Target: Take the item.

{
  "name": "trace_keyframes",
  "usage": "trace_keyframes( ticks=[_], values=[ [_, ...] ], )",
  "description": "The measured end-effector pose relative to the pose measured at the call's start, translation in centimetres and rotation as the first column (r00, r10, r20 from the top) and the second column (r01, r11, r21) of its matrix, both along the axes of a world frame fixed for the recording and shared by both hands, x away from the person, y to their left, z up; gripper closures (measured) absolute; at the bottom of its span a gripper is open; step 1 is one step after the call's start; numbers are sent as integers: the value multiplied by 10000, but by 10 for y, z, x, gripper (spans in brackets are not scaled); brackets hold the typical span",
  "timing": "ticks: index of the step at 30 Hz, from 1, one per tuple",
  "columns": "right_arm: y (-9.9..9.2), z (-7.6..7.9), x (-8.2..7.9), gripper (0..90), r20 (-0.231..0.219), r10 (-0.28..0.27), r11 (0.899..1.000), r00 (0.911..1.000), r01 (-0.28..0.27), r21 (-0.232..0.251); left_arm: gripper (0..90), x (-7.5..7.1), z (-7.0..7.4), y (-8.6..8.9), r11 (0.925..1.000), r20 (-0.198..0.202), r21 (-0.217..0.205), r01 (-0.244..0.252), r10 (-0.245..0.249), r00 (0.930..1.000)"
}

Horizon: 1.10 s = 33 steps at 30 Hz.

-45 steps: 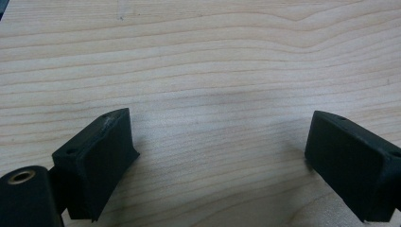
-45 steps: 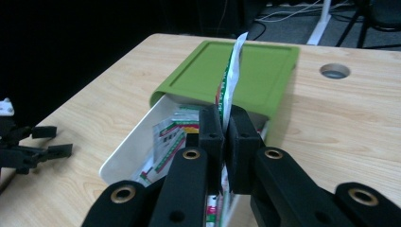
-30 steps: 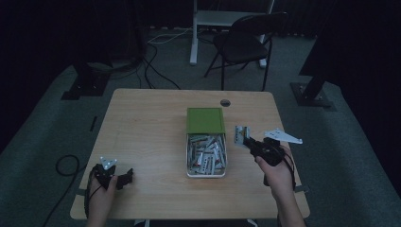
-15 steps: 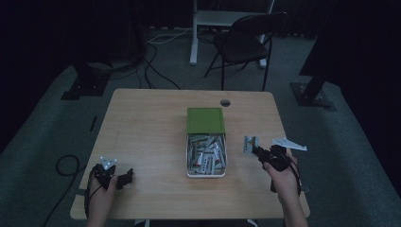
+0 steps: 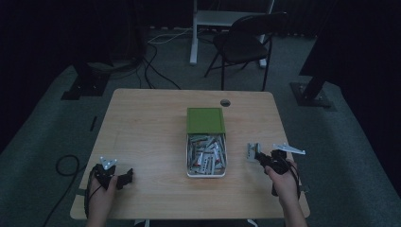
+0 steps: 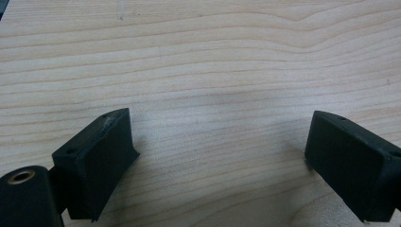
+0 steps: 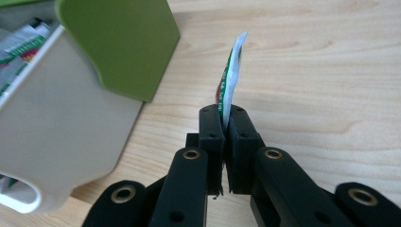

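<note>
The right gripper (image 7: 226,137) pinches a thin packet (image 7: 231,75) by its bottom edge; it could slip out. The left gripper (image 6: 217,161) is wide open, holding nothing.

Dim room around a pale wooden table (image 5: 142,123)

A black folding chair (image 5: 246,45) stands beyond the far edge, beside a white desk leg (image 5: 194,38). Dark cables (image 5: 156,66) trail over the grey carpet, and another cable loop (image 5: 66,165) lies left of the table. A round hole (image 5: 225,102) sits near the tabletop's far edge.
</note>
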State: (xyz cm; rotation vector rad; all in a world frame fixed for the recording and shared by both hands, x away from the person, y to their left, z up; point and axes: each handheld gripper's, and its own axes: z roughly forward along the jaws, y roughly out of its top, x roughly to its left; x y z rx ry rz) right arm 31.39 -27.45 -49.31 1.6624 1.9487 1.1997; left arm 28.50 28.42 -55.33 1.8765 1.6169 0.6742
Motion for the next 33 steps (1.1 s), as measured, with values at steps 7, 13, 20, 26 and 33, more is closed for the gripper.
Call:
trace_keyframes(
  ticks=[7,13,20,26,33],
  values=[
    [-6,-10,4,865,-315,-152,9999,9994,153,21,94,0,0,0,10000,-3,0,-1,1,10000],
    [-10,-15,7,865,-475,-218,9997,9986,222,80,95,0,0,0,10000,7,-4,-4,4,10000],
    [-17,-20,9,865,-604,-554,9983,9966,564,149,95,0,0,0,10000,4,-2,-1,1,10000],
    [-25,-29,11,865,-791,-915,9953,9927,936,233,94,0,0,0,10000,0,-3,-3,3,10000],
    [-33,-41,10,862,-992,-1202,9927,9878,1191,-171,94,0,0,0,10000,-5,4,-7,7,10000]
  ],
)
